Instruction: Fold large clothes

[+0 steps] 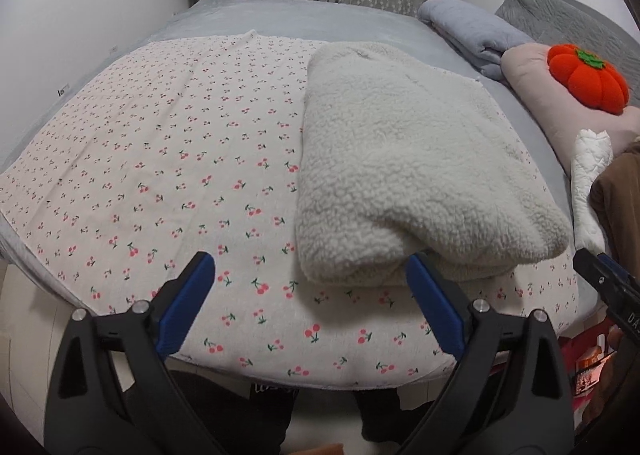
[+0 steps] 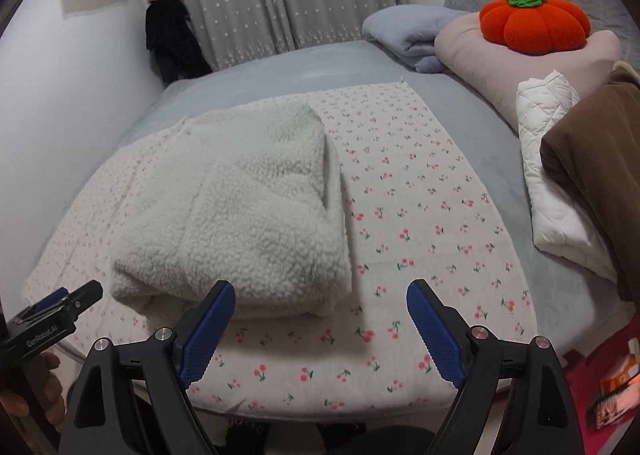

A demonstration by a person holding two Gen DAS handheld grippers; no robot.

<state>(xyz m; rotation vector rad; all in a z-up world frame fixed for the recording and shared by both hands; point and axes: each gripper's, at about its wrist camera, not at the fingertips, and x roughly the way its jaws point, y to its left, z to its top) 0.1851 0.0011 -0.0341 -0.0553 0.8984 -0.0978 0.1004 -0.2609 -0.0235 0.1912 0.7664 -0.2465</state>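
A cream fleece garment lies folded into a thick bundle on a cherry-print cloth spread on the bed. It also shows in the right wrist view, on the same cloth. My left gripper is open and empty, just in front of the bundle's near edge, with its right fingertip close to the fleece. My right gripper is open and empty, at the bundle's near right corner. Each gripper shows at the edge of the other's view.
A grey bedsheet covers the bed. At the right are a folded blue-grey blanket, a pink pillow with an orange pumpkin cushion, a white quilted item and brown clothing. Curtains and a white wall stand behind.
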